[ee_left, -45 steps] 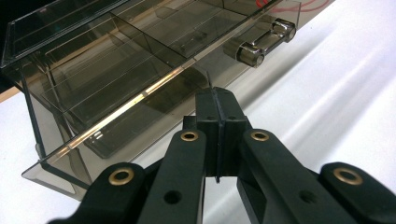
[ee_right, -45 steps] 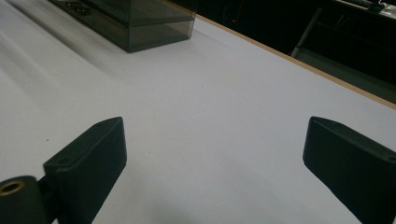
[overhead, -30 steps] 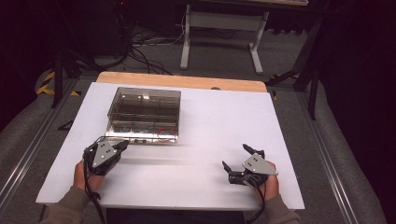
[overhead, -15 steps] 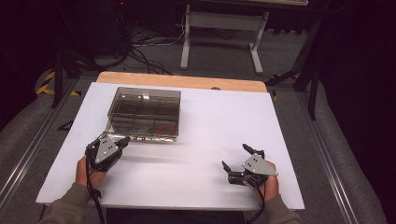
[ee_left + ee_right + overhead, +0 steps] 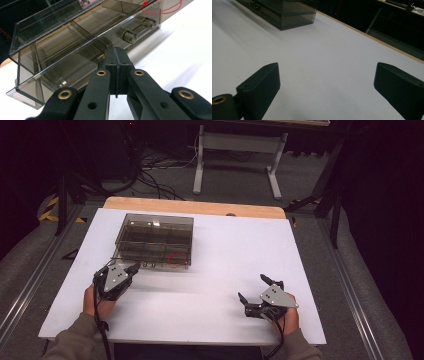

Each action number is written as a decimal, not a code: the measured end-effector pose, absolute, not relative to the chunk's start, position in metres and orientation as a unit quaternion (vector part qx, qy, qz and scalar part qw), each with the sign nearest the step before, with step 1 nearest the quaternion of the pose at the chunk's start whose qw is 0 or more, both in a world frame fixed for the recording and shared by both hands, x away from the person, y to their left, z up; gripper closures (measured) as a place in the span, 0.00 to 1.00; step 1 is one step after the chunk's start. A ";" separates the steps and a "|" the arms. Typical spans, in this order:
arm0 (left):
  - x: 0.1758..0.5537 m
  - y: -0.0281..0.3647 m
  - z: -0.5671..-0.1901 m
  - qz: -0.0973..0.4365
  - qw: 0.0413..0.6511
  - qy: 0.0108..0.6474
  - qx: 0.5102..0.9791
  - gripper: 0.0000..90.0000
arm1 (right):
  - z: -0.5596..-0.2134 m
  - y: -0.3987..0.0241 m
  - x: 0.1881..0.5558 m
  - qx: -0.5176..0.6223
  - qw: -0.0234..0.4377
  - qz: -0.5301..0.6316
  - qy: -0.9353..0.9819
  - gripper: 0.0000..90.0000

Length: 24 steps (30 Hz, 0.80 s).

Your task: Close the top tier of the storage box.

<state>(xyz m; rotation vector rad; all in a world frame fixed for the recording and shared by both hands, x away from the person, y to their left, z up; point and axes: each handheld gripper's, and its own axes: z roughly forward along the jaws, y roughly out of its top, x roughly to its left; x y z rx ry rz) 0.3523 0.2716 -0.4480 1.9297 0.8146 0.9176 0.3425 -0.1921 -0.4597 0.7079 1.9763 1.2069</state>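
The left tool (image 5: 134,268) is clenched on nothing, its jaws pressed together, tips just short of the near wall of the box (image 5: 155,239). The right tool (image 5: 256,291) is released, jaws wide apart above bare bench (image 5: 235,255), well apart from the box.

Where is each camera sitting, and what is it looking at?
High view: above the person's side, facing forward and down on the table; forearms, hands, left gripper and right gripper show.
Left gripper view: rides the left gripper, faces the smoky clear box; shut black jaws show.
Right gripper view: rides the right gripper, looks across the table; open jaws show.
All three share the box.
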 end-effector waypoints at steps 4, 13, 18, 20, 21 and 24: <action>0.354 0.271 -0.448 0.367 0.415 0.326 0.766 0.99 | -0.460 -0.192 0.342 0.274 0.352 0.465 0.765 0.08; 0.358 0.270 -0.447 0.368 0.413 0.324 0.767 0.99 | -0.460 -0.192 0.342 0.273 0.353 0.464 0.765 0.08; 0.360 0.270 -0.447 0.366 0.413 0.325 0.768 0.99 | -0.460 -0.192 0.342 0.273 0.354 0.463 0.766 0.08; 0.362 0.269 -0.448 0.367 0.413 0.326 0.767 0.99 | -0.460 -0.192 0.342 0.273 0.354 0.463 0.766 0.08; 0.362 0.269 -0.448 0.366 0.413 0.325 0.768 0.99 | -0.460 -0.192 0.342 0.273 0.354 0.462 0.766 0.08; 0.363 0.268 -0.448 0.367 0.411 0.324 0.769 0.99 | -0.460 -0.192 0.342 0.274 0.353 0.464 0.765 0.08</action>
